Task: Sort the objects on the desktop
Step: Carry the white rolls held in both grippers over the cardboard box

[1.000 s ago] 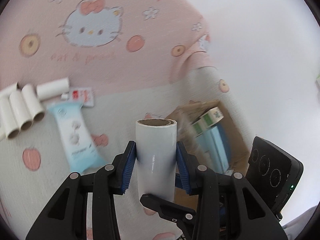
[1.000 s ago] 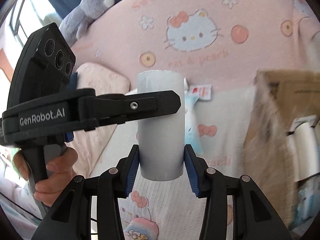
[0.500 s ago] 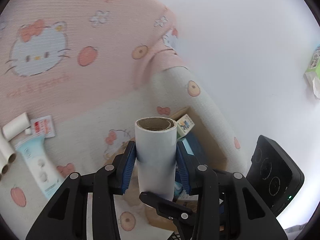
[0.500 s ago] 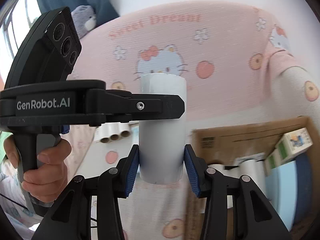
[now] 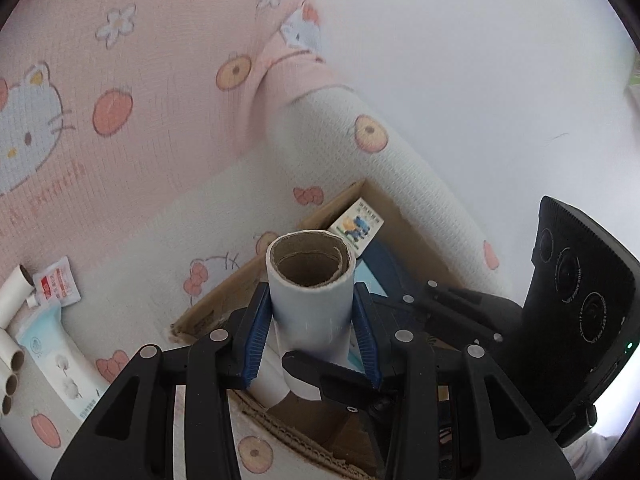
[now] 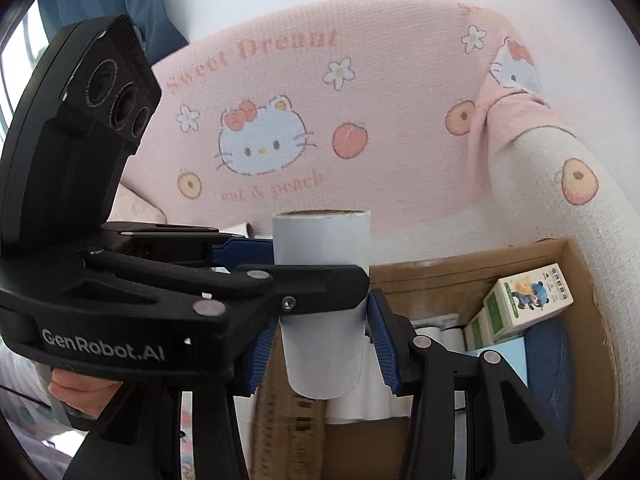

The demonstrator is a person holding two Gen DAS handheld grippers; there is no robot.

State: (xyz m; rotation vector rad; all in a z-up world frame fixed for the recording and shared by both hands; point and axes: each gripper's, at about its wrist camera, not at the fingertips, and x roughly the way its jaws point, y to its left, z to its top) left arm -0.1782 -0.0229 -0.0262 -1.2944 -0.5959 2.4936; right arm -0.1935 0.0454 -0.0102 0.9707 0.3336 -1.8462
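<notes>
A single white roll with a brown cardboard core (image 5: 312,304) (image 6: 322,248) stands upright, and both grippers hold it. My left gripper (image 5: 310,296) is shut on its upper part, blue pads pressing both sides. My right gripper (image 6: 322,340) is shut on its lower part, at a right angle to the left one. One left finger (image 6: 312,286) crosses in front of the roll in the right wrist view. The roll hangs above an open cardboard box (image 6: 440,276) (image 5: 340,204) standing on the sofa seat.
The box holds green-and-white cartons (image 6: 528,300) (image 5: 358,224), blue packs and white rolls (image 6: 360,404). On the seat to the left lie several white rolls (image 5: 12,368), a wipes pack (image 5: 60,360) and a sachet (image 5: 54,286). A padded armrest (image 6: 560,208) borders the box.
Both grippers carried the roll rightwards and a little up, from above the sofa seat to above the cardboard box. The loose rolls and wipes pack slid to the left edge.
</notes>
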